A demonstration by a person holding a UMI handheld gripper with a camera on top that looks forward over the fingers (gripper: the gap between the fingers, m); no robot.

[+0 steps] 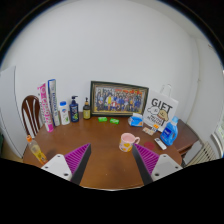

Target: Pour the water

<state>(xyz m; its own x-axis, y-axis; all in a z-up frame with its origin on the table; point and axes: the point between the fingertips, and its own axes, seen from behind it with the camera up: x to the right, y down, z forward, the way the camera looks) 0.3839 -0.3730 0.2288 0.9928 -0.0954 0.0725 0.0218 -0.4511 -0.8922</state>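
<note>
Nearest, the hand-held gripper (110, 160) with its 2 purple-padded fingers (76, 158) spread wide apart, nothing between them, poised above the round brown wooden table (100, 165). Just ahead and slightly right of centre, between the finger lines but well beyond the tips, a small pink mug with a handle (127, 142), standing upright on the tabletop. Off to the left near the table edge, a slim yellow-orange plastic bottle (36, 150). To the right, a blue-and-clear water bottle (170, 130) upright beside some white items too small to identify. Farther back, 2 small green flat objects (108, 120) lying on the wood. Along the rear, from left: a tall pink-and-white box (45, 104), a white bottle (63, 113), a dark blue pump bottle (74, 108), a small dark bottle (87, 109), then a dark-framed group photograph (119, 99) leaning against the white wall, and a white paper bag printed "GIFT" (158, 108). Behind the left side, a wooden chair back (31, 110).
</note>
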